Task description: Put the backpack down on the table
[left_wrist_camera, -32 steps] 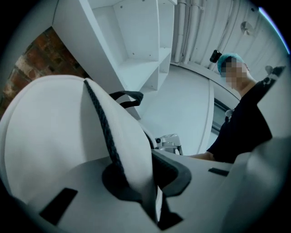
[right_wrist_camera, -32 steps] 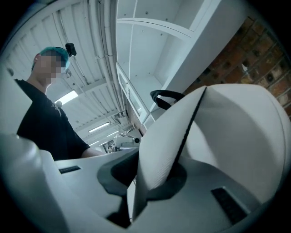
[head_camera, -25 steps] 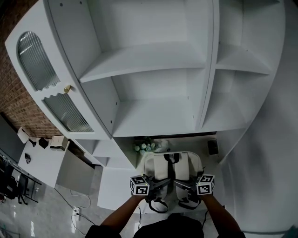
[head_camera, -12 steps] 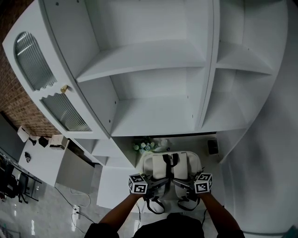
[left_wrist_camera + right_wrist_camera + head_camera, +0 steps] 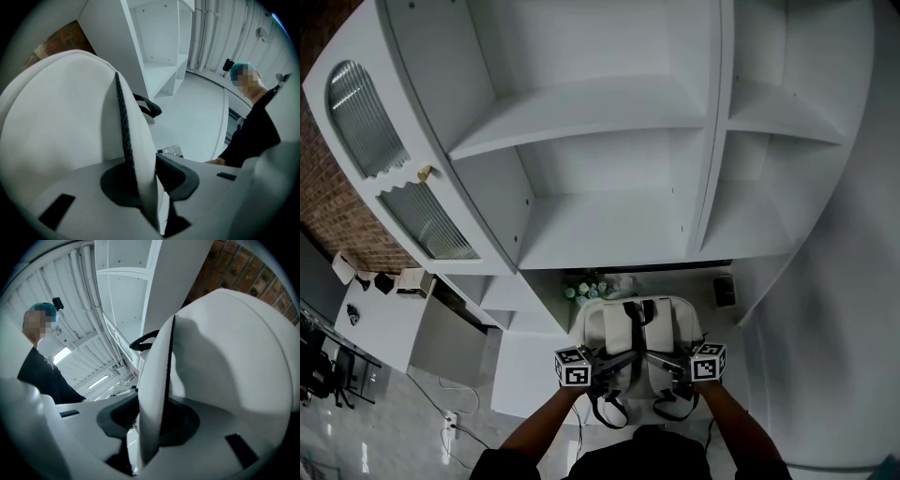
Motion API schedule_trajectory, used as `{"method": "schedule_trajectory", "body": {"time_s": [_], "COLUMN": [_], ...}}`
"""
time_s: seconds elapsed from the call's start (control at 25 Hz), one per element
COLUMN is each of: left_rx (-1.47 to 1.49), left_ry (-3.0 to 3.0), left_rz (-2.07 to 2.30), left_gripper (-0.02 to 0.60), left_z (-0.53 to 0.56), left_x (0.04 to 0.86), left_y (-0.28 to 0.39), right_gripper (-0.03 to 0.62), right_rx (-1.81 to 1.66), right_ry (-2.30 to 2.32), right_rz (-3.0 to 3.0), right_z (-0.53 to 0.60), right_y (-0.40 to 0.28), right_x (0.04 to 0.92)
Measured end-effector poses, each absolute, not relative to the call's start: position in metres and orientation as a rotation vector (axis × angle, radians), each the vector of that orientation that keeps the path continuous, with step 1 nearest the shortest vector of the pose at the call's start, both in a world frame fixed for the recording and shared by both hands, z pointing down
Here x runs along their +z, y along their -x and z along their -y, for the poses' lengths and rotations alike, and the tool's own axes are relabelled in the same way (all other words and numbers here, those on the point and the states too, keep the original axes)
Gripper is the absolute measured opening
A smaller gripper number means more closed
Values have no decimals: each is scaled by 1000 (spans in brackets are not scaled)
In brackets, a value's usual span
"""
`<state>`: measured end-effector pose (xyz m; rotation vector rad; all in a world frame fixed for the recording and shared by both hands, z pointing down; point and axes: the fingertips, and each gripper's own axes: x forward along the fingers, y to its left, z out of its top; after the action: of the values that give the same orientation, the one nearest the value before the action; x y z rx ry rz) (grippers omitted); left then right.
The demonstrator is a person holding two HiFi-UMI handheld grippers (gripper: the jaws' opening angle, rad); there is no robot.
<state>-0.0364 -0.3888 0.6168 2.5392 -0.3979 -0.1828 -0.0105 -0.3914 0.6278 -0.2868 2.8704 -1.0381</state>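
While the backpack (image 5: 641,323) stands upright on the white table (image 5: 525,375), its back panel and both straps facing the near edge, the person's two hands hold level just in front of it, about equally close. The left gripper (image 5: 619,360) has the left strap (image 5: 137,154) running top to bottom between its jaws. These have just been opening a little, yet the pads seem to rest on the padding, so the hold looks loose rather than gone. The right gripper (image 5: 662,360) straddles the right strap (image 5: 154,380); its jaws have just been opening further and stand apart, with dark gaps on both sides of the strap. The bag's long axis is vertical and it lies on the far side of both grippers, so letting go probably means spreading the jaws wider and drawing back toward the near side, where nothing blocks the way. Behind the bag, a small bunch of flowers (image 5: 584,291) sits at far left and a dark box (image 5: 725,292) at far right, under the white shelving (image 5: 600,216).
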Motion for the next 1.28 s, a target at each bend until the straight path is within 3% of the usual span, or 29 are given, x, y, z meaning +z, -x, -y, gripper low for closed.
{"method": "schedule_trajectory", "body": {"time_s": [0.2, 0.6, 1.28], "left_rx": [-165, -157, -97], "left_ry": [-2523, -2520, -2498], "left_rz": [460, 555, 649], "left_gripper": [180, 239, 270], "left_z": [391, 387, 365], "left_x": [621, 625, 639], "left_y": [44, 51, 84], "right_gripper": [149, 173, 189], "right_rx": [-1029, -983, -944], "right_ry": [404, 647, 830], "right_rz": [-2887, -2953, -2869], "right_z": [399, 399, 385], "right_y": [0, -25, -53], "right_x": [633, 650, 640]}}
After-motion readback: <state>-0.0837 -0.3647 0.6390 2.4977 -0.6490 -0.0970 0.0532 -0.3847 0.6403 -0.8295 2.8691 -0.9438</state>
